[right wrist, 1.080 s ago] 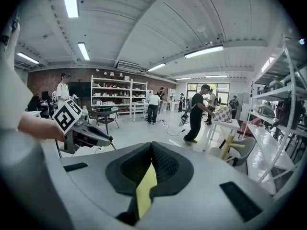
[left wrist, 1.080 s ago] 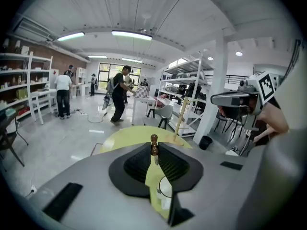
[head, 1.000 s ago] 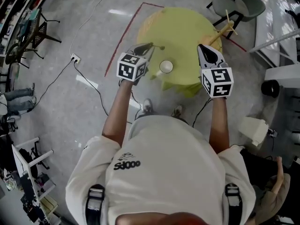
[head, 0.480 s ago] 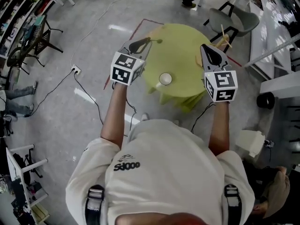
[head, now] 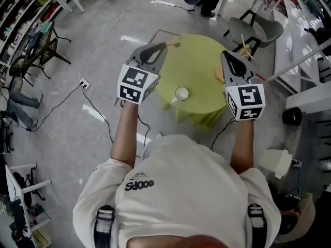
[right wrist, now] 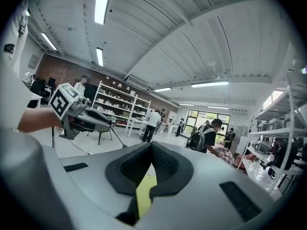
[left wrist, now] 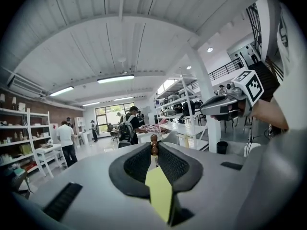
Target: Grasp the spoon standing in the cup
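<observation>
The left gripper [head: 163, 47] grips the spoon [left wrist: 154, 146] above the cup [head: 181, 93]; best held firm and level (slender handle). The right gripper [right wrist: 151, 146] is closed, empty.

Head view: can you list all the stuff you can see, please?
table: one, yellow-green, round, ahead of the person.
cup: one, white, on the table's near side.
spoon: one, brown, held out of the cup, above the table's far left edge.
chair: one, grey, beyond the table, to the right.
power strip: one, white, on the floor at left.
left gripper: one, grey, fingers shut on the spoon.
right gripper: one, grey, fingers together, empty, over the table's right edge.
</observation>
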Action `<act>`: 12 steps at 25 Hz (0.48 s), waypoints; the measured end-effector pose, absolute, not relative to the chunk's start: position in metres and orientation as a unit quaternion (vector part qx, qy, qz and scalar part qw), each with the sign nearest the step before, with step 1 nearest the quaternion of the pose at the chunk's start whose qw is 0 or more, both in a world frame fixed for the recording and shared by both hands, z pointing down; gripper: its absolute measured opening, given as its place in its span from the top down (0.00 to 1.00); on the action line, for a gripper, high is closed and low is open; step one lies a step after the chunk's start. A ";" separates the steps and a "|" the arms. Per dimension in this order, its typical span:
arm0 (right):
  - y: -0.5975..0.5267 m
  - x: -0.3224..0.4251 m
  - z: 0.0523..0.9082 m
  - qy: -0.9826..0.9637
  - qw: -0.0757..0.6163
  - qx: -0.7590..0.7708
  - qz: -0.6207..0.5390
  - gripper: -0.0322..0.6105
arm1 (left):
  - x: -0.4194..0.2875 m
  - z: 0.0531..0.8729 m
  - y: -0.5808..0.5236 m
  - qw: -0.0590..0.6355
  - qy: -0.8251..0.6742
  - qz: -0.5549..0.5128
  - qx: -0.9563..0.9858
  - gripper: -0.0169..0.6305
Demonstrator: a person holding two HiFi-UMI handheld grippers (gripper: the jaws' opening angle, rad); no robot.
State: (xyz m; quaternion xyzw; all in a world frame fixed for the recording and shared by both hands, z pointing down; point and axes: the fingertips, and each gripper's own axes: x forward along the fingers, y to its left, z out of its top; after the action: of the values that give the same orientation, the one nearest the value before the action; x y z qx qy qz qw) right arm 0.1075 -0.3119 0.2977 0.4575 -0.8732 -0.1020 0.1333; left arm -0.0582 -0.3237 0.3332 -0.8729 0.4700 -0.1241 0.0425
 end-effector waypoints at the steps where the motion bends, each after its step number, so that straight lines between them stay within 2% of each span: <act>1: -0.312 0.108 0.297 -0.873 0.134 0.458 -0.103 0.92 | -0.056 0.332 -0.323 0.044 0.469 -0.124 -0.874 0.87; 12: -0.311 0.104 0.306 -0.876 0.142 0.450 -0.097 0.92 | -0.046 0.334 -0.317 0.046 0.455 -0.134 -0.879 0.87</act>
State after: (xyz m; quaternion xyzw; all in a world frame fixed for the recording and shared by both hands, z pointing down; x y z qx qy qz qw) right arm 0.1043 -0.3112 0.3061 0.4504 -0.8761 -0.0965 0.1421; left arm -0.0462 -0.3168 0.3339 -0.8789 0.4553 -0.1345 0.0465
